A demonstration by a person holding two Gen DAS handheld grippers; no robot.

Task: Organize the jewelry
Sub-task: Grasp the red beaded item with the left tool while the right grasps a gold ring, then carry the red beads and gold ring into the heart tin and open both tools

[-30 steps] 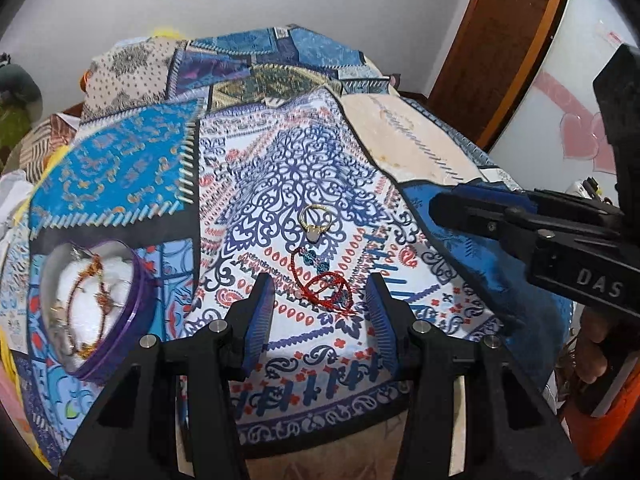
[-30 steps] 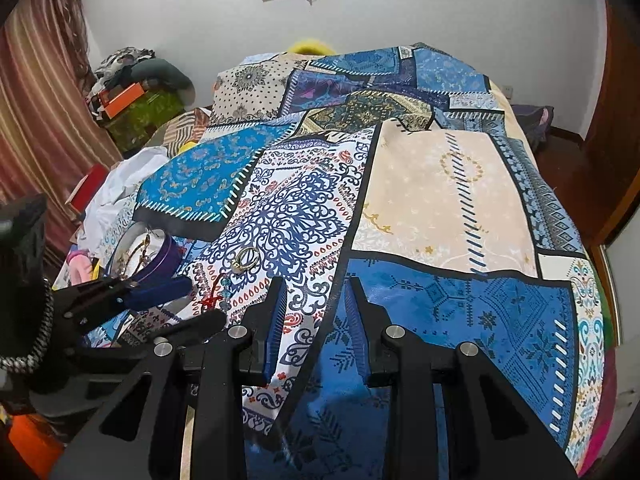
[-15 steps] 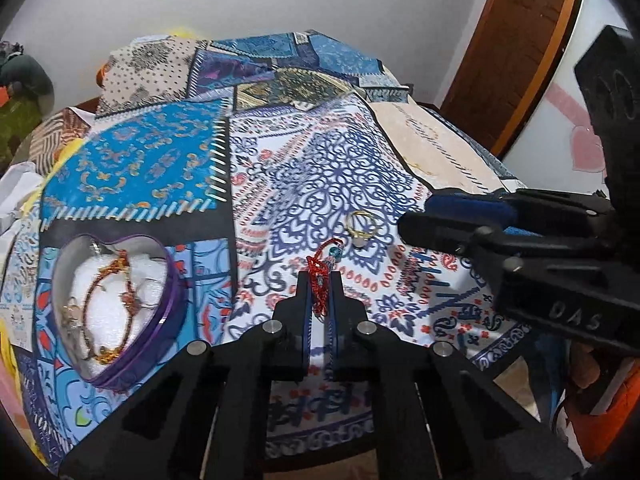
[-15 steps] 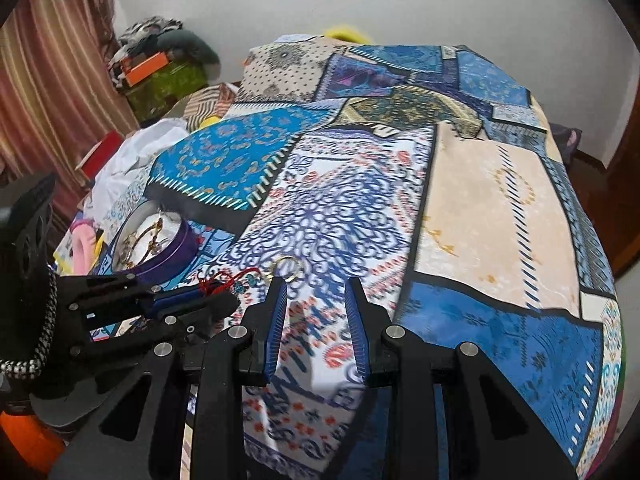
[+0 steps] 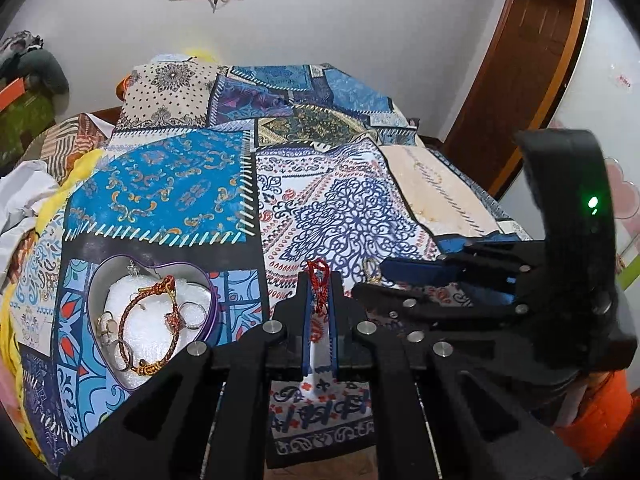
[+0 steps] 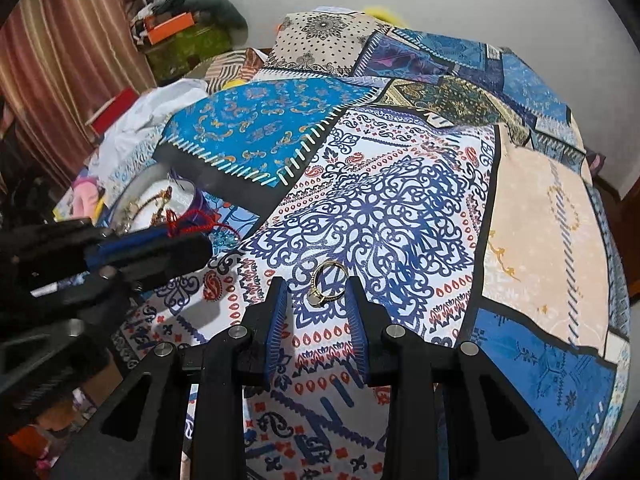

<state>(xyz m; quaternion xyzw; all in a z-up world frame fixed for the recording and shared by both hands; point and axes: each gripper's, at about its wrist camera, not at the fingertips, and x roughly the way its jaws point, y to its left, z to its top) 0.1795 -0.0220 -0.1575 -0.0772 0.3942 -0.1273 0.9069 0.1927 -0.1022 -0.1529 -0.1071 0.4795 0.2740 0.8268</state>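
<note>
Left wrist view: the left gripper (image 5: 319,280) is clamped on a red cord bracelet (image 5: 318,286), its knotted loop sticking up past the fingertips, lifted off the patchwork bedspread (image 5: 168,188). Left of it a purple heart-shaped tin (image 5: 214,312) lies open on the spread, lined with white padding. Inside: a braided red-and-gold bangle (image 5: 150,332), several silver and gold rings (image 5: 120,354), and a small silver pendant near the upper rim. Only this view looks straight into the tin. The right gripper (image 5: 370,278) comes in from the right edge, hiding most of a gold ring (image 5: 371,270) on the spread.

Right wrist view: the right gripper (image 6: 318,312) has its jaws apart with nothing pinched. The gold ring (image 6: 326,284) lies in full on the blue-and-white panel, just ahead of the gap between the fingertips; contact cannot be told. At far left the left gripper (image 6: 188,240) shows side-on, the red cord bracelet (image 6: 188,222) trailing from its tip, a turquoise bead cluster (image 6: 224,240) hanging below it. The tin (image 6: 198,200) is half hidden behind it.
</note>
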